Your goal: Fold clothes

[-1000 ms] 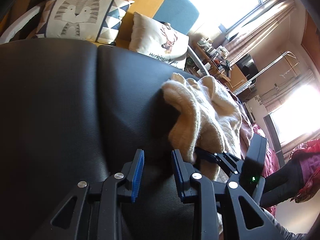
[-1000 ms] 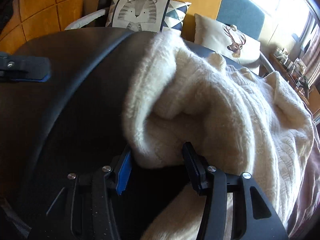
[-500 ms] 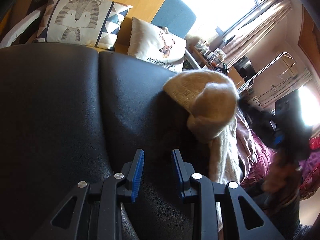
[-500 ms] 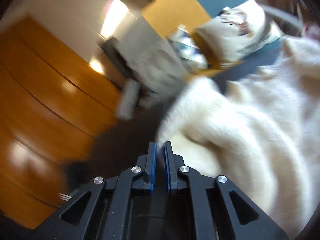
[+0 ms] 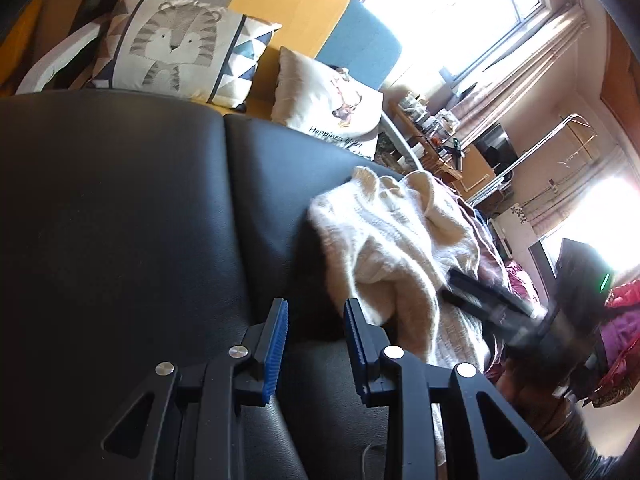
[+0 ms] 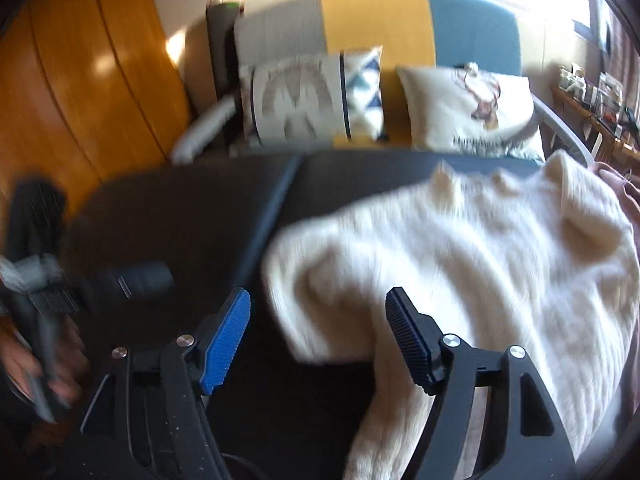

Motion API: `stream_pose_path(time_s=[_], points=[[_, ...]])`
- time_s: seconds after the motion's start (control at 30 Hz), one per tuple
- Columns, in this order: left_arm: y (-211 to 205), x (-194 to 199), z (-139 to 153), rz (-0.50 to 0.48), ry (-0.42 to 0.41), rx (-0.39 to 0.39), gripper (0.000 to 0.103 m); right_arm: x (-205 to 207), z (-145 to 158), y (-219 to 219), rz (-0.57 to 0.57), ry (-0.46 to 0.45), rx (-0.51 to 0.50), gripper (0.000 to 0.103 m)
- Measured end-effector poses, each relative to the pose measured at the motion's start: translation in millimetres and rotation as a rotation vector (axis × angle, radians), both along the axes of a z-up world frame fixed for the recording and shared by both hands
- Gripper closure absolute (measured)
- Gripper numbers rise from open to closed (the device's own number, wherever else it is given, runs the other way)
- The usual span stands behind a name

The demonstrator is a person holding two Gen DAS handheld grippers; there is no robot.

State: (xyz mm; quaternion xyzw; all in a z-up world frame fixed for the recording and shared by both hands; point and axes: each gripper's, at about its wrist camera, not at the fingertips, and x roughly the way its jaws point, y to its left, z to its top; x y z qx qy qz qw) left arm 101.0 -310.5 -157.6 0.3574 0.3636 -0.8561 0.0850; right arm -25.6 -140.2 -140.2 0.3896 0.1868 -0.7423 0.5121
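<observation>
Opening, the right gripper (image 6: 318, 336) is poised over the cream sweater (image 6: 460, 264), nothing clamped. The left gripper (image 5: 316, 332) is held slightly apart, empty, beside the sweater. A fresh hem grasp is judged necessary.

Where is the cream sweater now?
In both views the cream sweater lies on the right of the black cushion, below the deer pillow.

Black leather cushion (image 5: 120, 220) – seamed down the middle, cream knitted sweater (image 6: 480, 264) crumpled on it

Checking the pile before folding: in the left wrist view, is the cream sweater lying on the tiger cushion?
No, the cream sweater lies on the black seat, apart from the tiger cushion behind.
</observation>
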Motion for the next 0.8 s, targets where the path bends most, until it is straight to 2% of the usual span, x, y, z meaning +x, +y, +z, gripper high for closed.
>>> stream_pose_path(time_s=[0.23,0.37,0.4,0.47,0.5,0.57,0.6,0.63,0.7,0.8], points=[[3.8,-3.1,0.6,-0.017,-0.008,-0.037,0.074,7.4,-45.9,-4.1,0.072,0.1,0.09,0.03],[5.6,-5.6,-1.8,-0.027,-0.024,-0.05,0.074,7.6,-65.1,-9.9,0.066,0.169,0.141,0.031],[5.5,-6.0,-2.9,-0.028,-0.028,-0.049,0.074,3.6,-72.0,-16.9,0.058,0.191,0.166,0.034],[4.4,-6.1,-6.0,-0.024,-0.035,-0.046,0.074,2.7,-73.2,-22.8,0.051,0.207,0.153,0.035],[3.8,-6.2,-7.6,-0.023,-0.038,-0.044,0.074,0.1,-73.4,-26.9,0.046,0.208,0.15,0.038],[3.2,-6.0,-10.5,-0.02,-0.047,-0.04,0.074,-6.0,-70.5,-29.8,0.011,0.21,0.159,0.059],[3.0,-5.9,-11.9,-0.019,-0.051,-0.039,0.074,-10.4,-67.6,-30.5,-0.011,0.206,0.171,0.076],[2.7,-5.6,-12.9,-0.018,-0.053,-0.037,0.074,-16.2,-64.5,-30.7,-0.027,0.181,0.17,0.082],[3.4,-5.4,-14.0,-0.018,-0.054,-0.034,0.074,-32.4,-53.0,-27.5,-0.058,0.067,0.133,0.089],[4.7,-5.3,-14.0,-0.022,-0.051,-0.033,0.074,-58.2,-29.7,-17.1,-0.108,-0.123,0.029,0.09]])
